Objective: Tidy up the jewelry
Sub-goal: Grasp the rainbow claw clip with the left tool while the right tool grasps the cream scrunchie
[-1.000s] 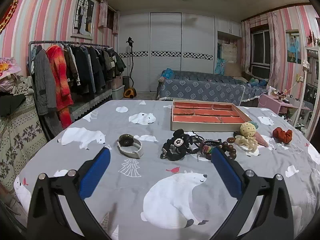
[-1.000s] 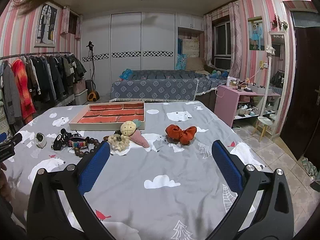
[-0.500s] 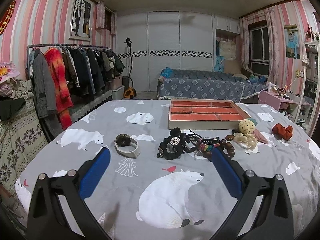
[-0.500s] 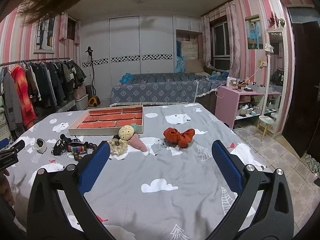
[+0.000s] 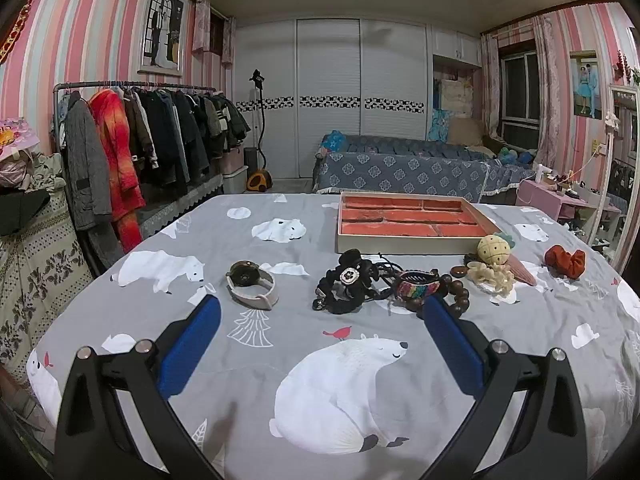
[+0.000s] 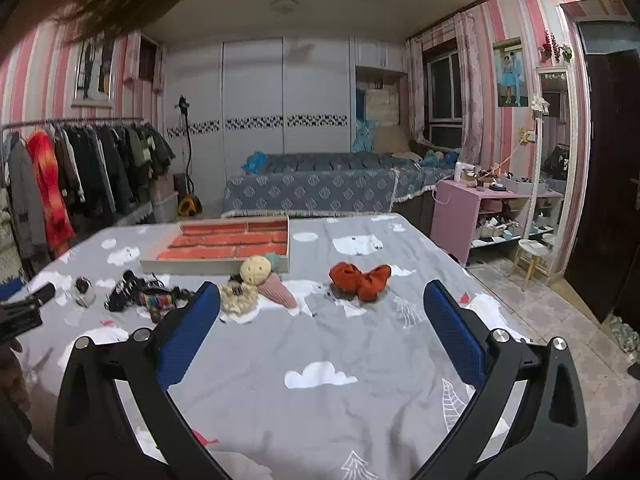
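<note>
Both the left gripper [image 5: 320, 312] and right gripper [image 6: 320, 300] hover spread and empty; the tangled black cords [image 5: 352, 280] at twelve o'clock risk dragging the beaded bracelet [image 5: 456, 292] along.

on the table [image 5: 280, 360], a tray [image 5: 412, 240] sat behind a row: watch [image 5: 252, 286] left, bracelets [image 5: 416, 290] centre, scrunchie [image 5: 565, 261] right.

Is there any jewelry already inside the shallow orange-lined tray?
No, the orange-lined tray shows only bare compartments, and the pieces lie on the grey bear-print cloth in front of it.
</note>
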Motion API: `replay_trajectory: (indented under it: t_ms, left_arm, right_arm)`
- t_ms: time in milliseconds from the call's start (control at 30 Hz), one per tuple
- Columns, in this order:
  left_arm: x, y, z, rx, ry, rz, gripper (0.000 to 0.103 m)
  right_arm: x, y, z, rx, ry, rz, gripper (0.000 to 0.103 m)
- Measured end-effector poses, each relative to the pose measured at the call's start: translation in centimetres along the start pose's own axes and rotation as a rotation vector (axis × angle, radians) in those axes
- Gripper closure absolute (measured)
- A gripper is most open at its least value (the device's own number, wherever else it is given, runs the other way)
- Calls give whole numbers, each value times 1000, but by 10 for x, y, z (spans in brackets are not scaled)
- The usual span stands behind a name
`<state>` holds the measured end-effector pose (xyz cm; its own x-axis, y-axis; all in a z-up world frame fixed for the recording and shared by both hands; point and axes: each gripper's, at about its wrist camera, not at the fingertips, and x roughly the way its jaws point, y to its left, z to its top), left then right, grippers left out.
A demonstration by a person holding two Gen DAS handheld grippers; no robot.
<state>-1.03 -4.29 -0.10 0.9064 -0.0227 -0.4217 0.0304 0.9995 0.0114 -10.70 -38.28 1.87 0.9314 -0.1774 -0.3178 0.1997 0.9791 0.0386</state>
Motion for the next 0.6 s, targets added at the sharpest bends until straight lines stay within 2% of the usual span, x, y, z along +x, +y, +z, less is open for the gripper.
replay_trajectory:
  t_ms: [200, 400, 600]
  left_arm:
    - [3, 2, -1, -11, 3, -6, 4]
    - [23, -12, -6, 35, 78, -60, 4]
    - [35, -20, -5, 21, 83, -72, 4]
  right_arm:
    - [12, 2, -5, -7, 45, -6, 4]
    - [21, 3, -8, -10, 66, -10, 4]
    - [39, 7, -11, -4, 110, 11, 4]
